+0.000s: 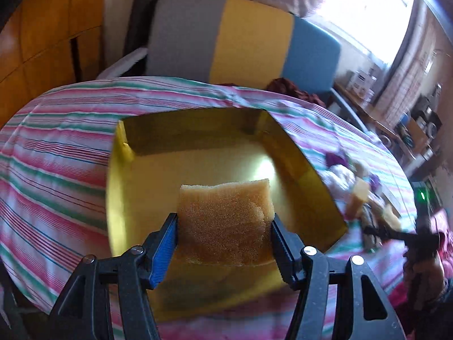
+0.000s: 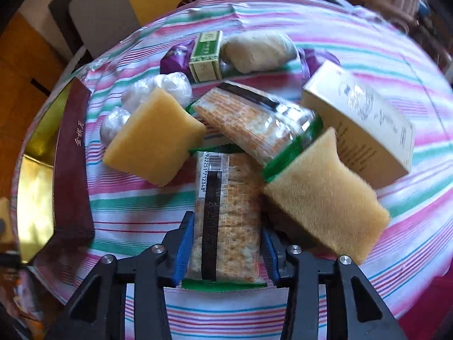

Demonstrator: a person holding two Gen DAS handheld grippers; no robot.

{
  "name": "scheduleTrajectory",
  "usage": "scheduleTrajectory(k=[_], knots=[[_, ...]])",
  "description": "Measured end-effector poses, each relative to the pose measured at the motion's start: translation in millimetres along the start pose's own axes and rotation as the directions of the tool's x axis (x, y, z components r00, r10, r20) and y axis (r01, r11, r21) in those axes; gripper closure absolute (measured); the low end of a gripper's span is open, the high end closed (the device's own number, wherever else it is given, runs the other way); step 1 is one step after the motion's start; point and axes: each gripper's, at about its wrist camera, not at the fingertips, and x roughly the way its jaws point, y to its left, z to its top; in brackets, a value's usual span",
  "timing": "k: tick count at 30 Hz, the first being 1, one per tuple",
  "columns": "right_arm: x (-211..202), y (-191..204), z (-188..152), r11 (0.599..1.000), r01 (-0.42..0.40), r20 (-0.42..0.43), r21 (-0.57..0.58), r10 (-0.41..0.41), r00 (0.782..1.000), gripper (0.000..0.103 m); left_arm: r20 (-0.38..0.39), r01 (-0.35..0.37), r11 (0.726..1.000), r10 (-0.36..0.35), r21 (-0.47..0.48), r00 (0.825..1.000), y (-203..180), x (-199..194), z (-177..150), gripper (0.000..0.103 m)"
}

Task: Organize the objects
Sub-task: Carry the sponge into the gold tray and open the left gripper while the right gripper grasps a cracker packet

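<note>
The left hand-held gripper [image 1: 225, 243] is pinching a yellow sponge [image 1: 226, 221] by its two side edges, and the foam is bulging slightly between the pads. It is hovering over the gold-lined box [image 1: 297, 153], which is sitting open on the striped cloth [image 1: 56, 147], so the sponge looks about ready to be let go into the box. The sponge is light and soft; it will squash rather than slip, and dropping it will do no harm.

To the right of the gold-lined box, seen from the right wrist, a pile is waiting: a second sponge [image 2: 154, 138], a third sponge [image 2: 325, 195], two cracker packets, a cream carton [image 2: 365, 119], a small green box [image 2: 205, 56] and some white wrapped balls [image 2: 158, 90]. The right hand-held gripper [image 2: 226, 243] is straddling the nearer cracker packet [image 2: 226, 212] across its width, and its pads are sitting close against the long edges; whether they are already pressing I cannot tell for sure.

That packet is probably light, but its film is slick and the crackers inside are brittle. Holding it across the middle of the long sides, gently, seems best, because a hard squeeze could crack them. Its upper end is tucked under the other cracker packet [image 2: 254, 119], so lifting may drag that one along.
</note>
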Motion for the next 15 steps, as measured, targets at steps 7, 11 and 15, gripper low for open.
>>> scheduleTrajectory(k=[7,11,15], knots=[[3.9,0.7,0.5,0.999,0.022,-0.002,-0.05,-0.022,1.0,0.058,0.002,-0.12,0.993,0.12,0.012,0.993,24.1,45.9,53.4,0.038],[2.9,-1.3,1.6,0.998,0.027,0.002,-0.058,-0.027,1.0,0.058,-0.015,-0.208,0.978,0.208,0.01,0.978,33.4,77.4,72.1,0.036],[7.7,3.7,3.7,0.997,0.034,0.007,-0.071,-0.034,0.999,0.058,-0.043,-0.294,0.956,0.294,0.001,0.955,44.2,105.9,83.8,0.034]])
